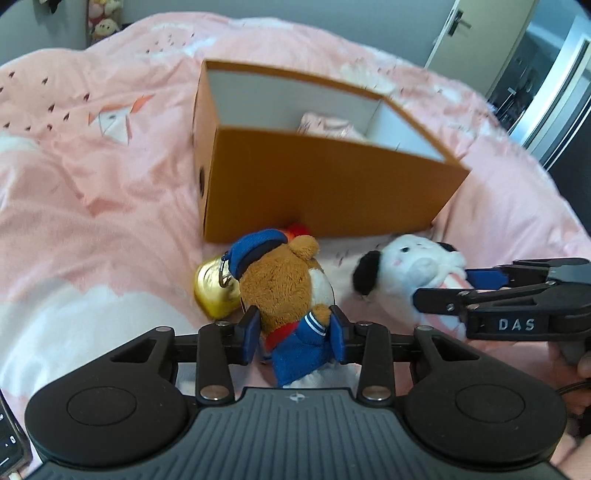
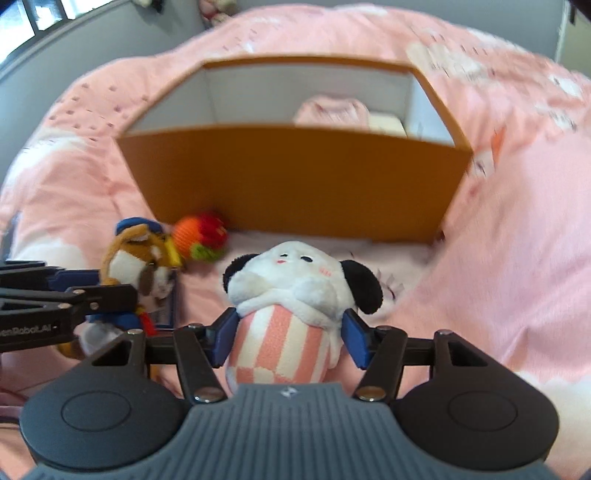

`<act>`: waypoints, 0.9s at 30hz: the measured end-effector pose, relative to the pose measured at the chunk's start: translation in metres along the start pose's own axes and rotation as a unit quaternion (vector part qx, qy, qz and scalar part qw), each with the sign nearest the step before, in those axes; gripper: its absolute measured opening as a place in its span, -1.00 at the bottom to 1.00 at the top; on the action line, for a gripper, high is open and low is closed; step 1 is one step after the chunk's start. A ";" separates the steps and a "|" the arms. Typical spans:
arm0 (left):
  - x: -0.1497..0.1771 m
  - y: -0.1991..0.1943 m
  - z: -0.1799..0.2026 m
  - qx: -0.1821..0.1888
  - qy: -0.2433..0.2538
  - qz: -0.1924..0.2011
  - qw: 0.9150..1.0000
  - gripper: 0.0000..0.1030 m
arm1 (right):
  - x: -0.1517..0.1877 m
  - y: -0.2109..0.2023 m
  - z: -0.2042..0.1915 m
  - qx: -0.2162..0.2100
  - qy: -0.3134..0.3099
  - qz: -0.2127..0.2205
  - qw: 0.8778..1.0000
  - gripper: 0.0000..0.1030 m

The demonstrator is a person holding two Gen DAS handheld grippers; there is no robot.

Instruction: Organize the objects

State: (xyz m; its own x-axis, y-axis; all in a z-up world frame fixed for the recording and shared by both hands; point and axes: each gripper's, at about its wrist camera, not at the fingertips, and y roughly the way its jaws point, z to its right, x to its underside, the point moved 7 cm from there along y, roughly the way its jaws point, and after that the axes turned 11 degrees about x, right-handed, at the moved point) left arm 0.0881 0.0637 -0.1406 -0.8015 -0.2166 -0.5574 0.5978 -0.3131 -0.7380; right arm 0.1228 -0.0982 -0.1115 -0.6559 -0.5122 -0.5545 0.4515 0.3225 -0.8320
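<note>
My left gripper (image 1: pixel 295 334) is shut on a brown bear plush (image 1: pixel 280 280) with a blue cap and blue sailor jacket; a gold bell (image 1: pixel 214 291) hangs by its head. My right gripper (image 2: pixel 290 341) is shut on a white dog plush (image 2: pixel 295 284) with black ears and a pink-and-white body. The dog plush also shows in the left wrist view (image 1: pixel 406 273), and the bear in the right wrist view (image 2: pixel 144 266). An open orange box (image 1: pixel 325 184) with white inside stands just beyond both toys; a pink item (image 2: pixel 332 110) lies inside it.
Everything rests on a bed with a pink quilt (image 1: pixel 92 184). A small orange, red and green knitted ball (image 2: pixel 201 238) lies against the box front. A phone edge (image 1: pixel 9 435) shows at the lower left. A door (image 1: pixel 469 33) stands far right.
</note>
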 end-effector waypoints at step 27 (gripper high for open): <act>-0.150 -0.057 0.033 0.105 -0.001 0.172 0.979 -0.16 | -0.141 -0.089 0.004 -0.040 -0.018 0.210 0.977 0.19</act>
State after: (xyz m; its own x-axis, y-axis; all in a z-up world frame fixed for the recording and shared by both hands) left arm 0.1740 0.0833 -0.0023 -0.5537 -0.3447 -0.7580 0.8162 -0.4051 -0.4120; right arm 0.1780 -0.0580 0.0410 -0.3995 -0.3487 -0.8478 0.6266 0.5711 -0.5302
